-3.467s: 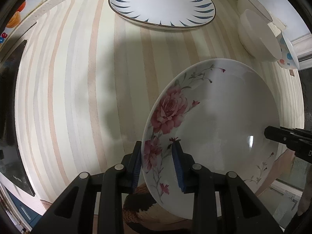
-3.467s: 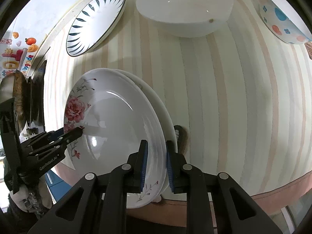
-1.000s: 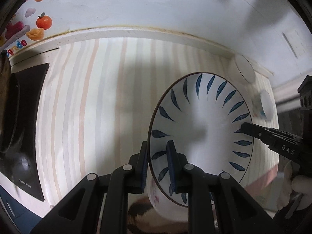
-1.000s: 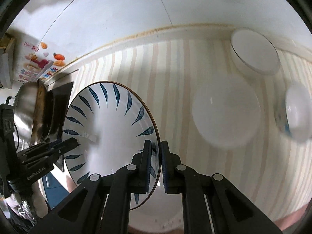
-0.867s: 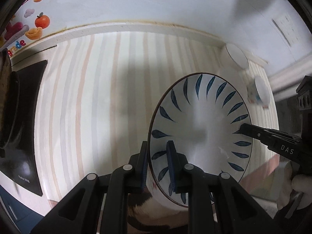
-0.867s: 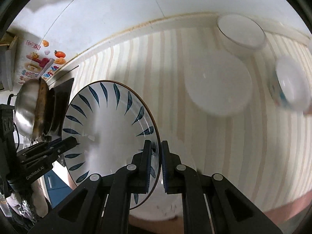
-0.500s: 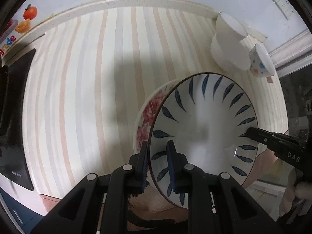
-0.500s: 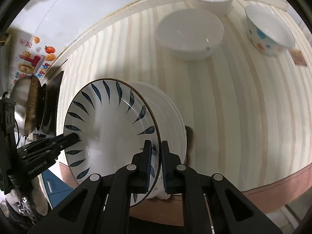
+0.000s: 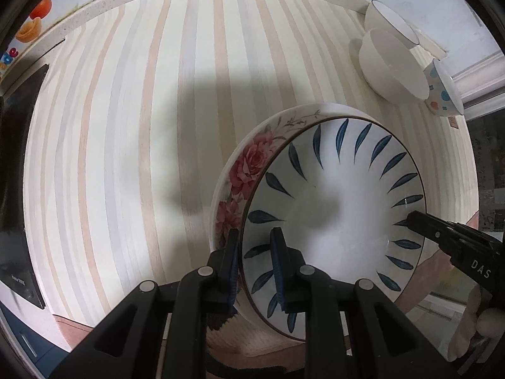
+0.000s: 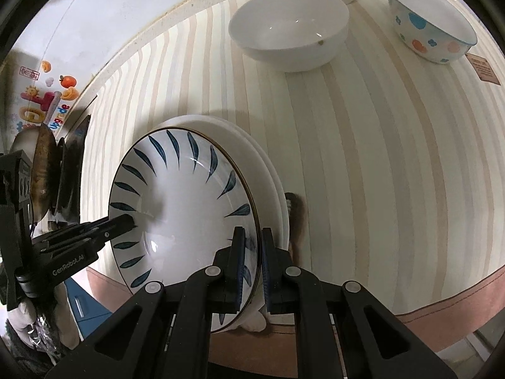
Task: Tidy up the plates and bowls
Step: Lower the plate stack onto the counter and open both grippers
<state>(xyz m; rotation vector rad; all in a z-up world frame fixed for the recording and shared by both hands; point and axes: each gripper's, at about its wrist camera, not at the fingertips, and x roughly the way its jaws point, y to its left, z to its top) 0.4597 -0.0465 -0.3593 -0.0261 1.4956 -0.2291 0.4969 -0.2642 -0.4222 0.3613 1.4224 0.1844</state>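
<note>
We hold the blue-leaf plate (image 9: 334,208) by opposite rims, left gripper (image 9: 254,265) and right gripper (image 10: 251,254) both clamped on it, just over the floral plates (image 9: 249,170) stacked on the striped counter (image 9: 126,126). The stacking step seems nearly done; next we should lower it flat, then release both sides. Three bowls (image 10: 288,28) wait well beyond this plate.

Setting: home kitchen, indicated by striped countertop (image 9: 132,126) against white wall, black cooktop (image 9: 15,164) with worn pan (image 10: 42,170), fruit stickers (image 10: 47,94), and crockery: leaf-pattern plate (image 9: 331,208), white bowl (image 10: 288,28).
</note>
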